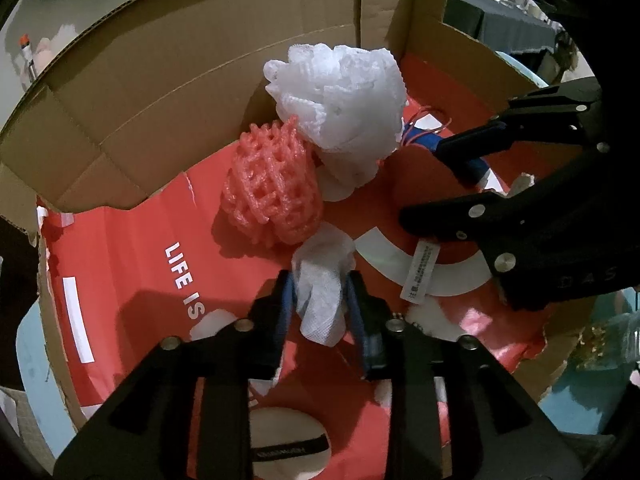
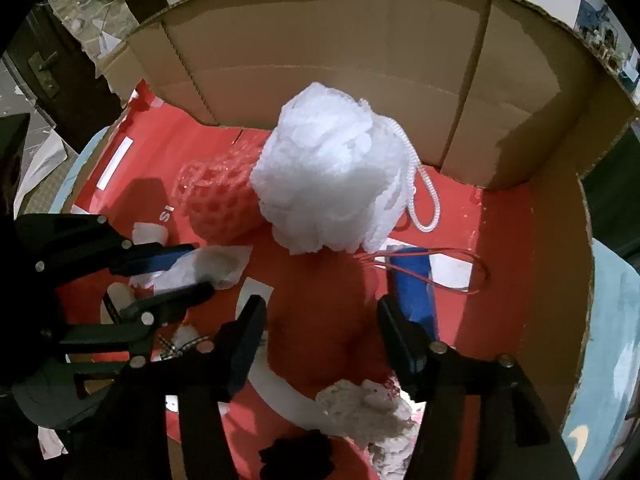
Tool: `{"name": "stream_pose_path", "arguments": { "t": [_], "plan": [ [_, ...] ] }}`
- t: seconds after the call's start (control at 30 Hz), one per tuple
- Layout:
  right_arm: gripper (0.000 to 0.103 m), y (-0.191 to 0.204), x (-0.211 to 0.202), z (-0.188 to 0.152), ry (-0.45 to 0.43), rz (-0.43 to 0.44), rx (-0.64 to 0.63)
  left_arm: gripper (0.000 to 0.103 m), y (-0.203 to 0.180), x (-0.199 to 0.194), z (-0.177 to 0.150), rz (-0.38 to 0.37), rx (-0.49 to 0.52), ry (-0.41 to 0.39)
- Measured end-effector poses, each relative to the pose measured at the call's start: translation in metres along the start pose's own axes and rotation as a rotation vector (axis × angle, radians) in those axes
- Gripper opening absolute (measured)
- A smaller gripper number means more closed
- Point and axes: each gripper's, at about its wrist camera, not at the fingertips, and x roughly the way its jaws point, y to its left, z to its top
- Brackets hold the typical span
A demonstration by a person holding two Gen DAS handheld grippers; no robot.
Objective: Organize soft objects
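From my left wrist camera, my left gripper [image 1: 320, 300] points steeply down into the cardboard box [image 1: 160, 92]. A crumpled white tissue [image 1: 322, 284] stands between its blue pads; the jaws look slackened, so whether the pads press it I cannot tell. The tissue's long axis runs from near to far, in line with my fingers. Just beyond it lies the pink foam net [image 1: 272, 192], and farther still the white mesh pouf [image 1: 344, 108], touching the net. My right gripper [image 1: 432, 184] comes in from the right, jaws apart, empty.

From my right wrist camera, my right gripper [image 2: 324, 320] also tilts steeply down, jaws released and wide, with only the red bag lining [image 2: 312, 320] between them. The white mesh pouf [image 2: 332, 176] sits straight ahead on the far side, its cord looping right. My left gripper [image 2: 192, 272] lies low on the left with the tissue [image 2: 216, 264]. I judge my right hand nearer the pouf, my left nearer the tissue.
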Motion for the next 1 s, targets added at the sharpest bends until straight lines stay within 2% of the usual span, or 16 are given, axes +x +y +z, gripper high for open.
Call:
{"name": "stream_pose_path", "arguments": {
  "t": [0.03,0.07,0.23,0.4,0.5,0.63,0.77,0.9,1.0],
  "plan": [
    [0.065,-0.001,-0.002,0.0,-0.003,0.001,0.004,0.054,0.001,-0.001,-0.001,-0.003,-0.003,-0.002],
    [0.067,-0.002,-0.003,0.0,-0.006,0.001,0.005,0.062,0.001,-0.001,-0.001,-0.003,-0.005,-0.003],
    [0.068,-0.004,-0.018,-0.004,-0.028,0.009,0.011,0.062,0.0,-0.01,-0.003,-0.004,-0.009,-0.032],
    [0.075,-0.004,-0.042,-0.011,-0.071,-0.01,0.012,0.062,0.0,-0.028,-0.009,0.009,-0.039,-0.064],
    [0.083,-0.008,-0.061,-0.021,-0.111,-0.011,0.027,0.064,0.004,-0.041,-0.013,0.008,-0.092,-0.083],
    [0.095,-0.003,-0.089,-0.036,-0.179,-0.022,0.056,0.071,0.005,-0.063,-0.025,0.011,-0.167,-0.114],
    [0.101,0.009,-0.111,-0.057,-0.241,-0.087,0.07,0.074,-0.003,-0.084,-0.042,0.03,-0.208,-0.154],
    [0.102,0.019,-0.122,-0.081,-0.293,-0.161,0.099,0.074,-0.006,-0.097,-0.06,0.07,-0.262,-0.181],
    [0.103,0.022,-0.125,-0.094,-0.309,-0.172,0.115,0.074,-0.007,-0.104,-0.071,0.077,-0.305,-0.208]
  ]
}}
